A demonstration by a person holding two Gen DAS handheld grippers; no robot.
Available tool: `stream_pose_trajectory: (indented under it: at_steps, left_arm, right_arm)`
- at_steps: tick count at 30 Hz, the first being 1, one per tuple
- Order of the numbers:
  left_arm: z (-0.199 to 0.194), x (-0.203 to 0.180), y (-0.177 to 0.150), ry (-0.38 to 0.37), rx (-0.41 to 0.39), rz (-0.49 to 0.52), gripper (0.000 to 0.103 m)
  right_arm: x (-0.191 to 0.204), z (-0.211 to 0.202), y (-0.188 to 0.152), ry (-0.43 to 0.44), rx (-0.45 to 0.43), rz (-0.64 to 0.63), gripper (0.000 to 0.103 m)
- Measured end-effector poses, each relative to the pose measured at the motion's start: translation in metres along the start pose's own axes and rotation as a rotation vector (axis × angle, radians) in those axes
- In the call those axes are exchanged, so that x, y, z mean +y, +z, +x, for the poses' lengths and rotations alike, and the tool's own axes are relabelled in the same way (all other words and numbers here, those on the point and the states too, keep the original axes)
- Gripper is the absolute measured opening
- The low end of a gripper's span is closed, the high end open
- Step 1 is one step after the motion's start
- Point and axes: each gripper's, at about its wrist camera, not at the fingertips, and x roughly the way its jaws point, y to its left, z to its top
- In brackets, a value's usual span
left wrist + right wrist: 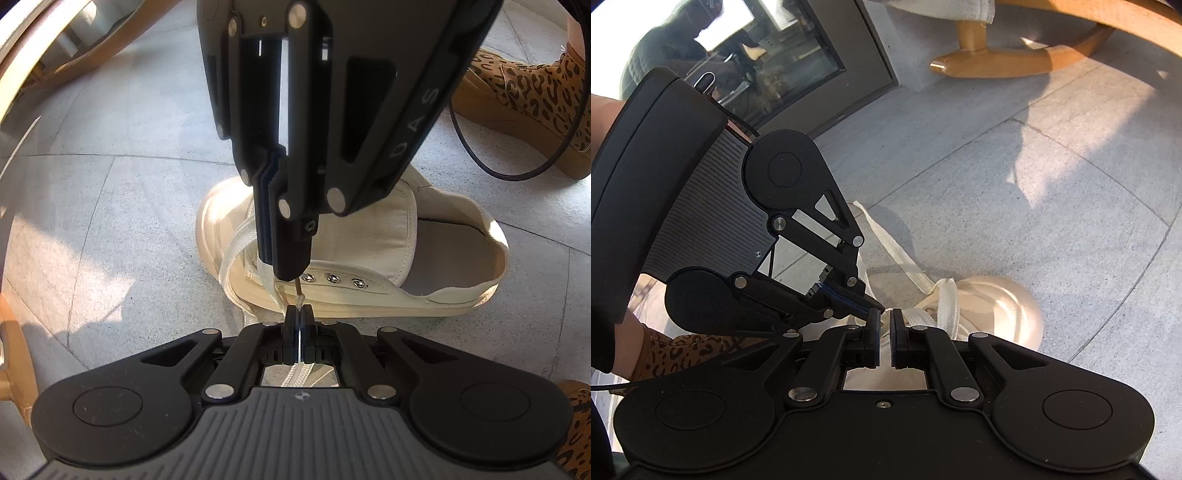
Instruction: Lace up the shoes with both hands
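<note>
Both grippers are matte black plastic. The left gripper [300,314] has a grey ribbed plate behind its fingers, with a small round crosshair mark near the plate's front edge. Either side of that plate sit rounded black lobes, each with a shallow circular recess. Silver rivet heads dot the linkage bars running forward from the plate. The right gripper [885,322] is built the same but with a smooth black plate carrying one small screw; its side, seen from the left wrist, bears the pale letters "DAS". A thin black cable [517,162] loops beside it. The person wears leopard-print boots [532,99] with tan soles.
</note>
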Motion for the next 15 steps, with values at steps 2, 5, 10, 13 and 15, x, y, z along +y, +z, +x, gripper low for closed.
stream_pose_trajectory:
  at_steps: [2,5,10,13,15]
  left_arm:
    - [-0.0013,0.0018,-0.0011,0.004,-0.012,-0.01,0.0]
    - [-0.0066,0.0032,-0.0023,-0.007,-0.026,-0.036,0.0]
    - [-0.0094,0.0059,-0.0022,-0.016,-0.048,-0.068,0.0]
    - [-0.008,0.0084,-0.0007,-0.031,-0.044,-0.09,0.0]
    - [-0.0045,0.007,0.0006,-0.02,-0.017,-0.073,0.0]
  right_arm:
    - [0.0004,0.0052,0.0006,-0.001,0.023,-0.008,0.005]
    - [-0.0024,0.0098,-0.0009,-0.005,0.041,0.004,0.004]
    - [-0.007,0.0121,-0.0029,-0.019,0.048,0.017,0.003]
    - [-0.0079,0.0127,-0.005,-0.025,0.051,0.018,0.003]
    - [-0.0079,0.0121,-0.0064,-0.025,0.047,0.026,0.003]
